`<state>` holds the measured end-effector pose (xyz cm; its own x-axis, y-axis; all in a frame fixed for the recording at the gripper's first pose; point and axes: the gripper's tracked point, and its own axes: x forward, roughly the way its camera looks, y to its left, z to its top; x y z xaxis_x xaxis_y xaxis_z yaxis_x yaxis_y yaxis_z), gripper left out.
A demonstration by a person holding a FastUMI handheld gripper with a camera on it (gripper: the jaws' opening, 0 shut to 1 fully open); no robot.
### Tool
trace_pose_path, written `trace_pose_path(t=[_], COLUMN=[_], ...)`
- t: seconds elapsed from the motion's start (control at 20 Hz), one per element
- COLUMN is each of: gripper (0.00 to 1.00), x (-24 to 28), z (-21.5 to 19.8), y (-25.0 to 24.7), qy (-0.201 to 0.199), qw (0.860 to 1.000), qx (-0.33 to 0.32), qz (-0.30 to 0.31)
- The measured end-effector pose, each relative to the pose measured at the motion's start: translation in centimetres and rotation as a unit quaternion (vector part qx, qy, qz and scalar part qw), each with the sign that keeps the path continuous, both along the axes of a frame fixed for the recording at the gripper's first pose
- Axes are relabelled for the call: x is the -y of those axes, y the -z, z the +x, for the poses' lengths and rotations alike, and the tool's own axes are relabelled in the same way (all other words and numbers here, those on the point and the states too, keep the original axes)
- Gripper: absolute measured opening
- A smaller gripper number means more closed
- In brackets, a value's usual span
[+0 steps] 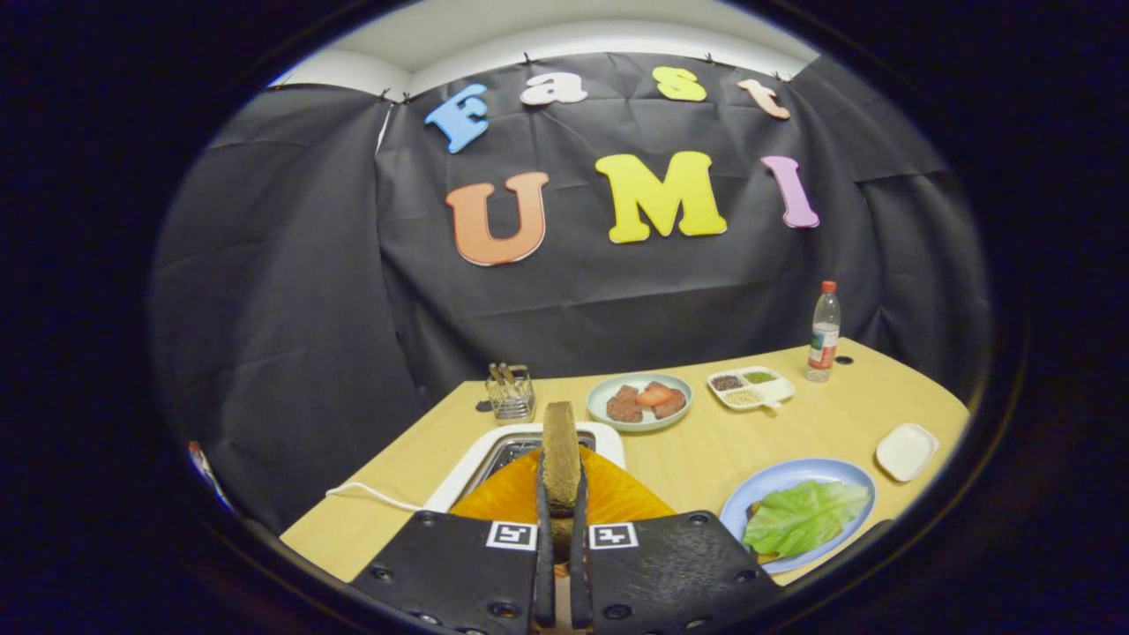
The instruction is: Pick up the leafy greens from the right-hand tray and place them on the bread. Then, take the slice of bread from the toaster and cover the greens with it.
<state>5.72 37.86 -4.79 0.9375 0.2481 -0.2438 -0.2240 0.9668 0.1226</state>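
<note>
One slice of bread [559,454] is held on its edge, standing up, and the gripper [561,520] is squeezed tight on its lower end, with a finger pressed on each flat side. It is held this way, it seems, because it was stood up in the toaster [494,459], and the thin slice is best pinched by its flat sides. The white toaster is seen just past the fingers, with its slot under the slice, so the bread looks lifted clear of it. One white cord [370,496] is seen running from the toaster across the wooden table [697,459]. The leafy greens [804,516] are laid on the blue plate [776,481] to the right of the fingers, and a bit of brown bread is peeking out under them, so the first step looks done. The greens are spread flat so the slice can be set on top. Farther back, one pale green plate [639,422] with meat and tomato, one divided tray [751,388], one wire basket [511,394], one water bottle [824,332] and one small white dish [906,451] are counted.
</note>
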Motion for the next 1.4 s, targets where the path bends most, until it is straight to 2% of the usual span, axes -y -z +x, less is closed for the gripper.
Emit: trace_pose_path(t=[0.35, 0.55, 0.95, 1.4], gripper=[0.07, 0.07, 0.07, 0.07], x=[2.4, 6.8, 19.0, 18.4], z=[-2.6, -3.6, -0.8, 0.9], y=[-8.4, -9.3, -2.7, 4.7], qy=[-0.012, -0.005, 0.066, 0.042], qw=[0.993, 0.991, 0.996, 0.998], qx=[0.108, 0.123, 0.054, -0.021], qz=[0.045, 0.055, 0.024, 0.03])
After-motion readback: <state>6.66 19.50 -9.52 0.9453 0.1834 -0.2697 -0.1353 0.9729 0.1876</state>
